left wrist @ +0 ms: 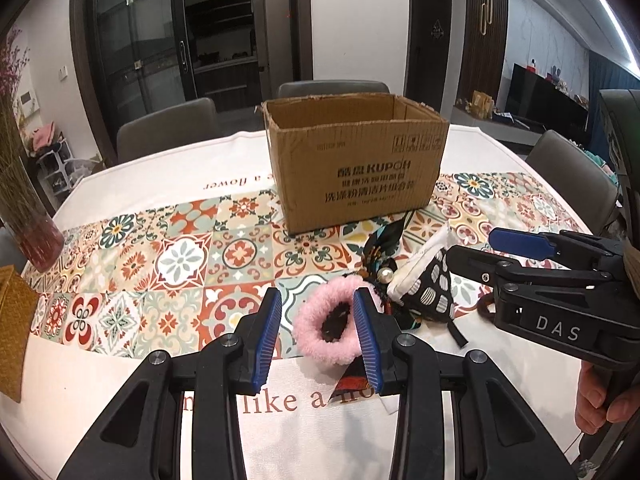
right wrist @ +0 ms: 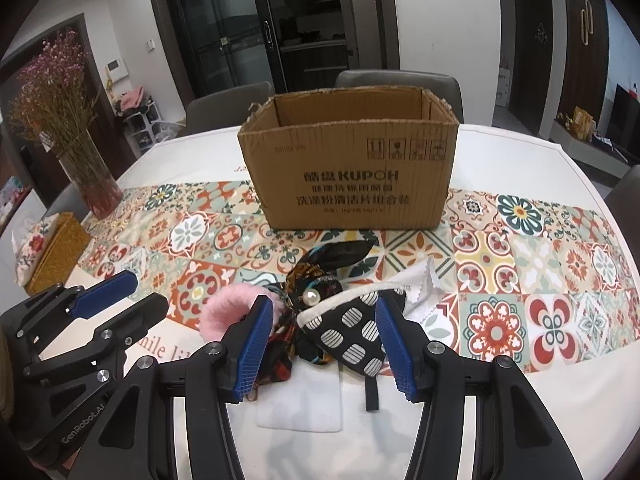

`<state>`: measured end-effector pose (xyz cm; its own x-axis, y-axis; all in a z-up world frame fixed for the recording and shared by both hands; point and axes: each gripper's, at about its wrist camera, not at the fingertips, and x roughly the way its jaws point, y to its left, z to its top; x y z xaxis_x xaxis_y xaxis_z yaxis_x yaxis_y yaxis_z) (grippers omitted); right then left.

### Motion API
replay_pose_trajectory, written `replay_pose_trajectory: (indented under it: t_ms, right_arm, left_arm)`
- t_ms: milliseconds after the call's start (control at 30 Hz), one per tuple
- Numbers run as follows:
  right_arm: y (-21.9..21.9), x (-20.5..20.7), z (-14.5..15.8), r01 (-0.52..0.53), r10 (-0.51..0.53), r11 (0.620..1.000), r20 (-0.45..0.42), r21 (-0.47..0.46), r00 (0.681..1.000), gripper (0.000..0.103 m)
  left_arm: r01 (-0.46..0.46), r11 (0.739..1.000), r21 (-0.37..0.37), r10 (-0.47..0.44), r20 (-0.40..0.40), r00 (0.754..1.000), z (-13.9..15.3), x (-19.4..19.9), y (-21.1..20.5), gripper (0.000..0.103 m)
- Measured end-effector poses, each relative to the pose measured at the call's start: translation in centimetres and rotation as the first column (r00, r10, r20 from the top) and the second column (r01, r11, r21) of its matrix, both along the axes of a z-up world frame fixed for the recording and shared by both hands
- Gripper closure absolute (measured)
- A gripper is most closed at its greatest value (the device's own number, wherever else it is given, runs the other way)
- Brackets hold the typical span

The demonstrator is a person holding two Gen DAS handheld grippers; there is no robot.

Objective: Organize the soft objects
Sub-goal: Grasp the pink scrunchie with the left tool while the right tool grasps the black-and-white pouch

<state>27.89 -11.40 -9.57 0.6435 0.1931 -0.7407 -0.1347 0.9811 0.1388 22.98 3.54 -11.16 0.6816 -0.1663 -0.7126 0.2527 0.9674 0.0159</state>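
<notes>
A small pile of soft things lies on the tablecloth in front of an open cardboard box (left wrist: pixel 356 160) (right wrist: pixel 352 168). My left gripper (left wrist: pixel 318 330) is open, its blue pads on either side of a fluffy pink scrunchie (left wrist: pixel 326 326) (right wrist: pixel 226 310). My right gripper (right wrist: pixel 324 344) is open around a black pouch with white striped dots (right wrist: pixel 348 334) (left wrist: pixel 430 292). Between them lies a dark patterned hair bow with a pearl (right wrist: pixel 316 280) (left wrist: pixel 378 258). A white cloth (right wrist: pixel 300 404) lies under the pile. The right gripper also shows in the left wrist view (left wrist: pixel 468 248).
A vase of dried pink flowers (right wrist: pixel 80 160) stands at the table's left, with a woven tissue box (right wrist: pixel 52 256) beside it. Grey chairs (right wrist: pixel 396 84) ring the table's far side. The colourful tiled runner (right wrist: pixel 540 280) crosses the table.
</notes>
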Motion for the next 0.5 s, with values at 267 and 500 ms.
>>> replay_pose_trajectory:
  t_ms: [267,500]
  right_arm:
    - [0.2,0.5,-1.7,0.013,-0.013,1.0,-0.022,-0.018,1.0,0.048]
    - [0.4,1.0,-3.6,0.006,-0.007,1.0,-0.058,-0.029,0.998,0.048]
  left_arm:
    - [0.004,1.0,0.013,-0.004,-0.026,1.0,-1.8,0.8,-0.1,0.066]
    - [0.012,1.0,0.02,-0.011,-0.049,0.999,-3.3,1.6,-0.2,0.066]
